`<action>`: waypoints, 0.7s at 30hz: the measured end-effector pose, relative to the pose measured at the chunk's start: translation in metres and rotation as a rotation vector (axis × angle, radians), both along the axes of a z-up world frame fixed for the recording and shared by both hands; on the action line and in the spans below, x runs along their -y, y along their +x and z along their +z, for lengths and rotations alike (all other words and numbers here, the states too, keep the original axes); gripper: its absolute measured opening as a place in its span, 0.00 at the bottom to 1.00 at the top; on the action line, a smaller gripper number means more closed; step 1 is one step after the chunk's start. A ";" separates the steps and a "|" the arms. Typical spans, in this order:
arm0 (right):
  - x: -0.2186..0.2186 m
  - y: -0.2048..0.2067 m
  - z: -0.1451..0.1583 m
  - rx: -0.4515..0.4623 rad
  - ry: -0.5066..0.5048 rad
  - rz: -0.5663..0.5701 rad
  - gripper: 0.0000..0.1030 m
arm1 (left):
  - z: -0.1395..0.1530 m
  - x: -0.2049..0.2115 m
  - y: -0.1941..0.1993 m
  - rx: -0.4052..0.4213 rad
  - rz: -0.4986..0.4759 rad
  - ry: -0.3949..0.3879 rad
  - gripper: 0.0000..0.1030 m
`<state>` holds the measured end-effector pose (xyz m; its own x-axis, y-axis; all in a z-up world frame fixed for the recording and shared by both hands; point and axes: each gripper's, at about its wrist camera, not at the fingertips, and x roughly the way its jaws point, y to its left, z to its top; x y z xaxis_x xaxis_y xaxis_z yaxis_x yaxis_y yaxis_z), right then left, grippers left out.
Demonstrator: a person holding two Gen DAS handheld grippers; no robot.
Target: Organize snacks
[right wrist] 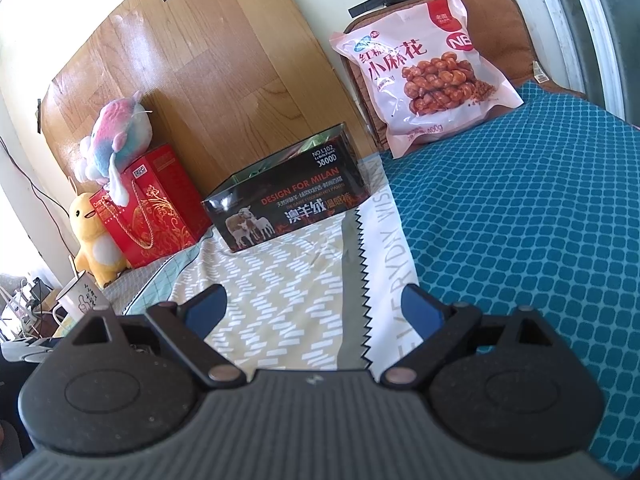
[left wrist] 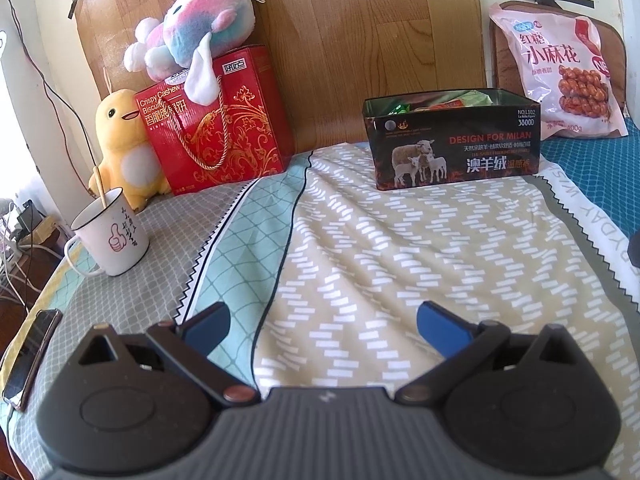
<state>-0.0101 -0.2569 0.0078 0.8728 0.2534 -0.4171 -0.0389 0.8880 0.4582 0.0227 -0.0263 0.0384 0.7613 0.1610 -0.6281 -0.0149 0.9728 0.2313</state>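
Observation:
A black tin box (left wrist: 452, 148) printed with sheep stands open on the bed, with several wrapped snacks (left wrist: 448, 103) showing over its rim. The right wrist view shows the same tin box (right wrist: 288, 208) from lower down, its contents hidden. A pink bag of fried dough twists (left wrist: 560, 68) leans against a brown cushion at the back right, the same pink bag (right wrist: 424, 68) seen closer from the right. My left gripper (left wrist: 324, 322) is open and empty, well short of the tin. My right gripper (right wrist: 316, 306) is open and empty over the bedsheet.
A red biscuit gift box (left wrist: 216, 124) with a rope handle stands at the back left, a pastel plush toy (left wrist: 192, 28) on top. Beside it sits a yellow duck plush (left wrist: 124, 144). A white mug (left wrist: 110, 236) holding a stick and a phone (left wrist: 30, 356) lie at the left edge.

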 end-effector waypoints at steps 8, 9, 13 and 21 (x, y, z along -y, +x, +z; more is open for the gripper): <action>0.001 0.000 -0.002 -0.007 0.004 -0.001 0.93 | -0.002 0.000 0.002 -0.009 0.008 0.002 1.00; 0.000 0.000 -0.002 -0.008 0.004 -0.002 0.93 | -0.003 -0.001 0.002 -0.011 0.008 0.002 1.00; 0.001 0.000 -0.002 -0.011 0.006 -0.004 0.93 | -0.003 0.000 0.002 -0.014 0.007 0.002 1.00; 0.002 0.000 -0.003 -0.021 0.009 -0.008 0.93 | -0.006 0.000 0.003 -0.020 0.014 0.007 1.00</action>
